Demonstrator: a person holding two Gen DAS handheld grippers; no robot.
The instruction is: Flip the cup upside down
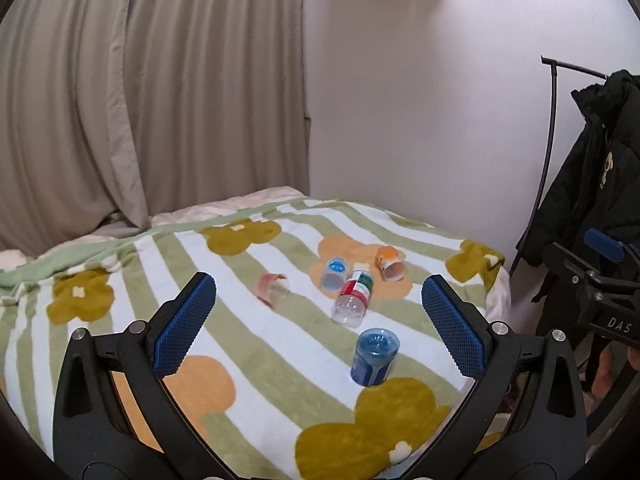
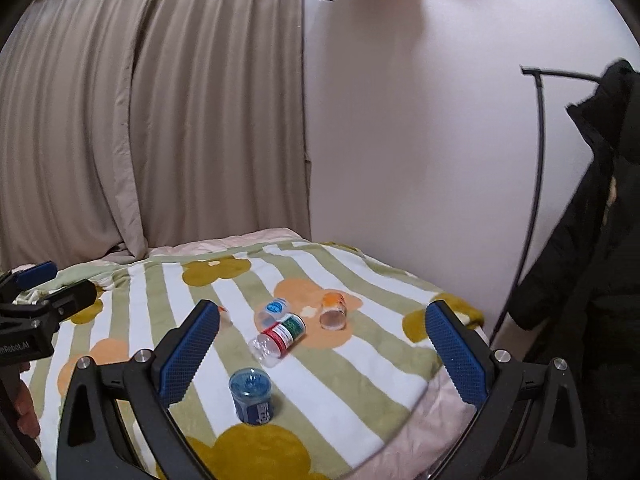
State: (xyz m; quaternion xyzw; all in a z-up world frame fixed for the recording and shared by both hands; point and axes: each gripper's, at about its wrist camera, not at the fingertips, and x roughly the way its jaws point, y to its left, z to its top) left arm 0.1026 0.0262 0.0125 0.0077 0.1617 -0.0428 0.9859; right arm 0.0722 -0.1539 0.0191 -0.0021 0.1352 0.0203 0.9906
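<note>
While both grippers hang back over the bed, no cup is yet picked up.
From the left wrist, the left gripper [image 1: 318, 322] has its fingers spread and empty, the dark blue cup [image 1: 374, 357] upright on the blanket [image 1: 248, 336] nearest; from the right wrist, the right gripper [image 2: 322, 346] is likewise released, so I'd expect a reach-and-close next.

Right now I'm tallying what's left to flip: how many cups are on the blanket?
4. A dark blue cup stands nearest; a pink cup lies left; a light blue cup and an orange cup lie farther back, flanking the plastic bottle. None seems hidden.
</note>
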